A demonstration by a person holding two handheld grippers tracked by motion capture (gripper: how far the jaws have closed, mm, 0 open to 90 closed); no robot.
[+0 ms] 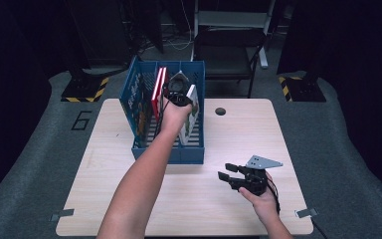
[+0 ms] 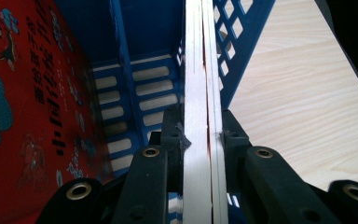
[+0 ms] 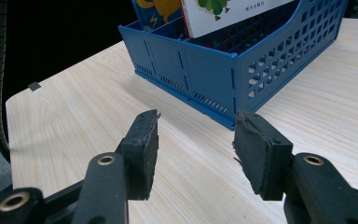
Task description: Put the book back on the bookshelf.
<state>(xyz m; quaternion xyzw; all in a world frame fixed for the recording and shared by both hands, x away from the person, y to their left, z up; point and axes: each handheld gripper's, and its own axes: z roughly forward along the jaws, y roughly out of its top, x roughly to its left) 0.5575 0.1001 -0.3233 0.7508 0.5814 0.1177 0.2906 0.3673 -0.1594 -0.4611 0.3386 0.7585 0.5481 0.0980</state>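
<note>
Left tongs [image 2: 199, 135] were clamped on the top edge of a thin white book [image 2: 200, 93], jaws pressed flat against both covers. The book stood upright in the right-hand compartment of the blue crate [image 1: 191, 149], close to that compartment's lattice side wall, at the far left of the table [image 1: 129, 209]. A red book [image 1: 157, 92] stood in the next compartment to the left, apart from mine.

Right tongs [image 1: 227, 172] sat low over bare table near the right edge, jaws wide, holding nothing.

Judged step: seating the white book in its slot, or lifting it out; I could not tell which from this moment alone.

Notes for doing it well:
- Keep the grip centred on the edge so the covers do not splay; in the left gripper view a thin seam showed between the layers.
- Move straight along the divider. Any tilt would rub the book on the lattice wall or tip it toward the red one.
- Do not open until the bottom edge rests on the slatted floor.
- The free tongs could steady the crate's near wall [image 3: 200, 70] if it slides.

Writing: the red cover [image 2: 23, 107] carried dark Chinese characters and cartoon figures, too oblique to read. In the right gripper view a white cover [image 3: 223, 11] showed a green drawing and a small dark line of print, illegible. A "6" [image 1: 81, 121] was marked on the grey floor left of the table.
</note>
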